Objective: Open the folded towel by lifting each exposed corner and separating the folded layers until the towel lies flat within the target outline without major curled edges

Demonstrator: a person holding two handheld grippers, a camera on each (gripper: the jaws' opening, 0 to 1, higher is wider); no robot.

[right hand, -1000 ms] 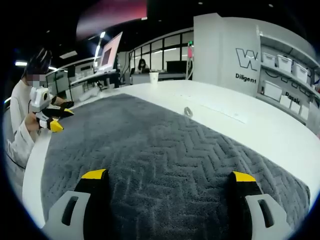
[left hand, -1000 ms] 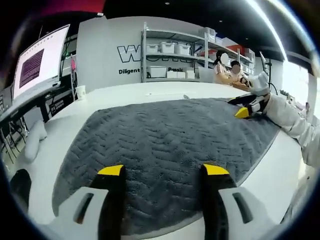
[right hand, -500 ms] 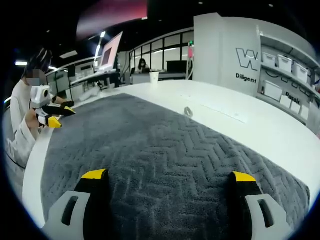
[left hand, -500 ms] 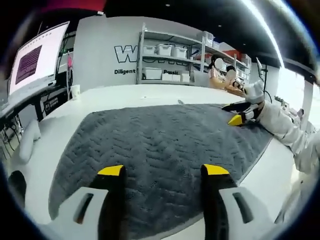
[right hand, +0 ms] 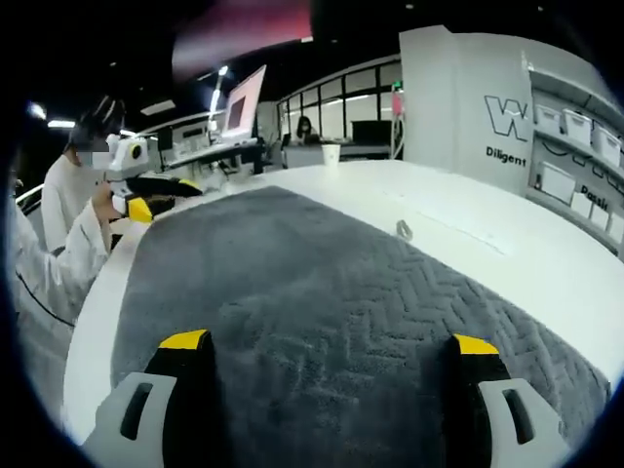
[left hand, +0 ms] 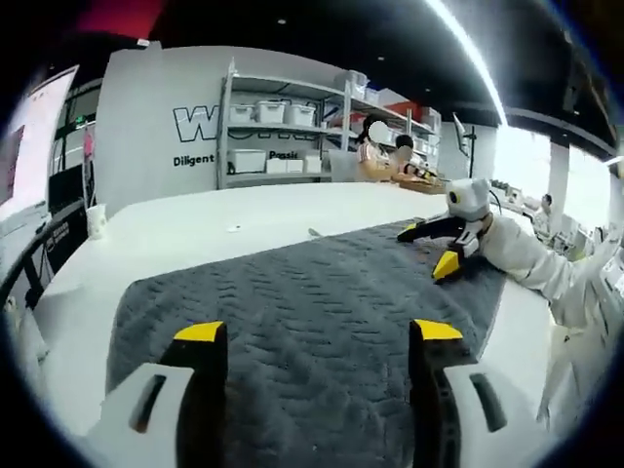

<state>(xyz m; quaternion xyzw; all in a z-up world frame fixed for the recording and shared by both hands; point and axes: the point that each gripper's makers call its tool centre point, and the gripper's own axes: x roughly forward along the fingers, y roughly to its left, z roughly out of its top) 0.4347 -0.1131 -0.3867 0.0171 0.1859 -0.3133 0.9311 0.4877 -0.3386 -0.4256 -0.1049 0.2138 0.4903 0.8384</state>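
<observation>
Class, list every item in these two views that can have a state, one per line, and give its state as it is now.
towel: spread out on the white table, no folded layer visible
left gripper: open, holding nothing, above the towel
right gripper: open, holding nothing, above the towel
paper cup: upright on the table
storage bins: lids on, on the shelf

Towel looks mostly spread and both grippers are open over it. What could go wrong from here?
1. The towel runs close to the table edge on the person's side; a tug there might drag it over.
2. A small ring-like object lies on the table beside the towel's far edge; shifting the towel may push it.
3. The left gripper and right gripper hover open, jaws wide, over the pile; closing low could pinch up a fresh wrinkle.
</observation>
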